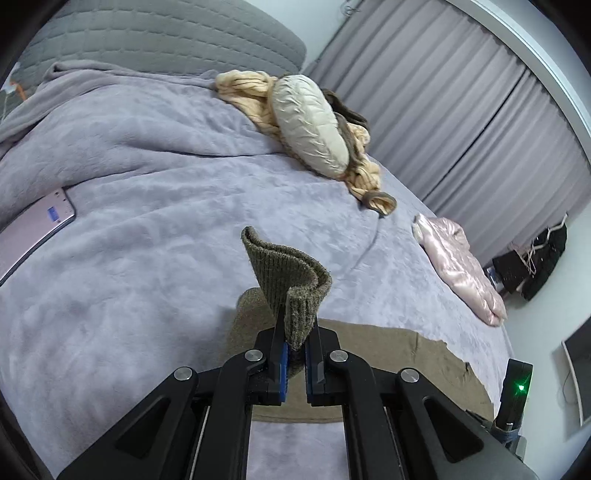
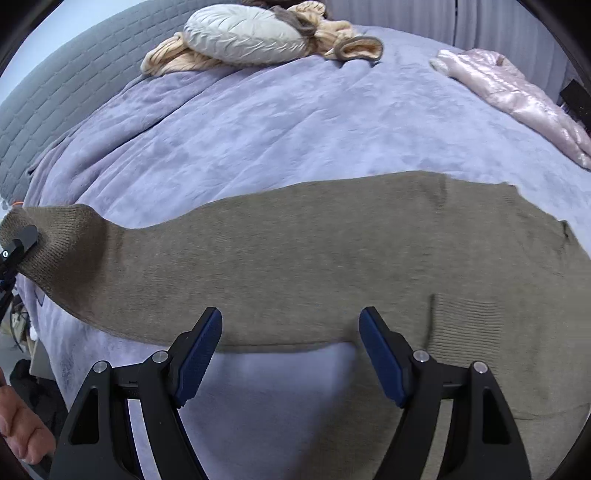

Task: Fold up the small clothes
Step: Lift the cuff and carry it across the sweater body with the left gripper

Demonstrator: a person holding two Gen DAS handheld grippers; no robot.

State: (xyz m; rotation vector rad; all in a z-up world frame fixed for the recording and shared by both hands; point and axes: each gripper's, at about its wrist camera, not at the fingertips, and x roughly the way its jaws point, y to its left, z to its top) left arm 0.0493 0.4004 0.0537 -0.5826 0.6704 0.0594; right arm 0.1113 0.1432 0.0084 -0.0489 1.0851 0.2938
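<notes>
An olive-brown knit sweater [image 2: 332, 258] lies spread on the lilac bed blanket [image 2: 258, 129]. Its long sleeve stretches to the left. My left gripper [image 1: 295, 328] is shut on the ribbed sleeve cuff [image 1: 291, 277] and holds it lifted above the bed; that gripper also shows at the far left of the right wrist view [image 2: 20, 240]. The rest of the sweater [image 1: 388, 365] lies below and to the right of it. My right gripper [image 2: 291, 325] is open and empty, hovering over the sweater's near edge, beside the other ribbed cuff [image 2: 465, 325].
A pile of a cream padded jacket [image 1: 310, 122] and a peach knit [image 1: 255, 96] lies at the far side of the bed. A pink shiny jacket [image 1: 458, 258] lies at the right. A flat device [image 1: 29, 232] rests at the left. Grey headboard [image 1: 147, 33], curtains [image 1: 461, 110].
</notes>
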